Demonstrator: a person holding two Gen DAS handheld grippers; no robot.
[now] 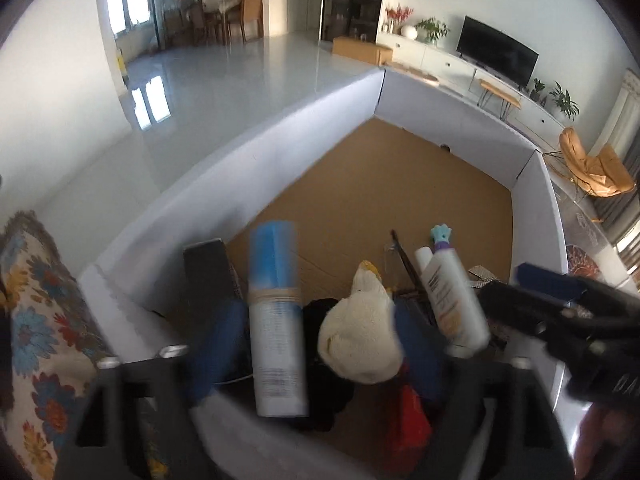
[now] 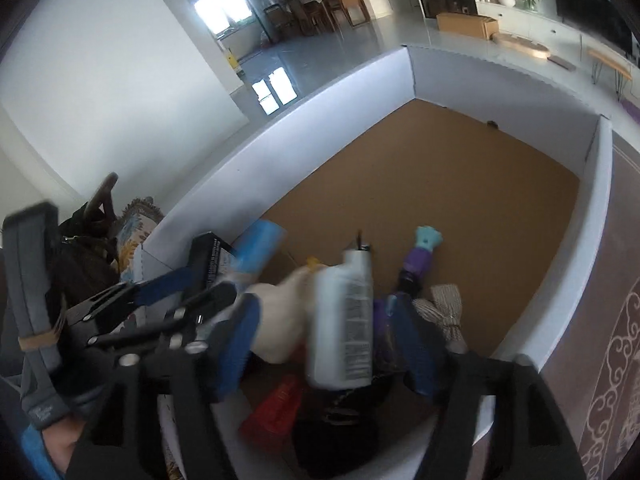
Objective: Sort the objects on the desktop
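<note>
The left tool (image 1: 316, 332) stands wide, its blue fingers (image 1: 218, 344) clear of everything. A blue-capped spray can (image 1: 276, 320) stands between them, nearer the left finger, with a plush duck (image 1: 360, 340) beside it; neither looks gripped, though blur softens the edges. The right tool (image 2: 324, 312) is also spread wide. A white bottle (image 2: 344, 320) sits upright in its gap, touching neither finger as far as I can tell.

Both tools point down over the near edge of a white-walled box (image 1: 280, 152), just beside each other, because everything to be sorted is heaped there. A black carton (image 1: 208, 268) leans in the near left corner. A red item (image 1: 404, 420) and something dark lie under the duck. A purple toy with a teal top (image 2: 420, 256) lies just beyond the bottle.

The brown cardboard floor (image 1: 400, 184) toward the far corners is bare. My guess is that it serves as spreading room once items are pulled out of the pile.
</note>
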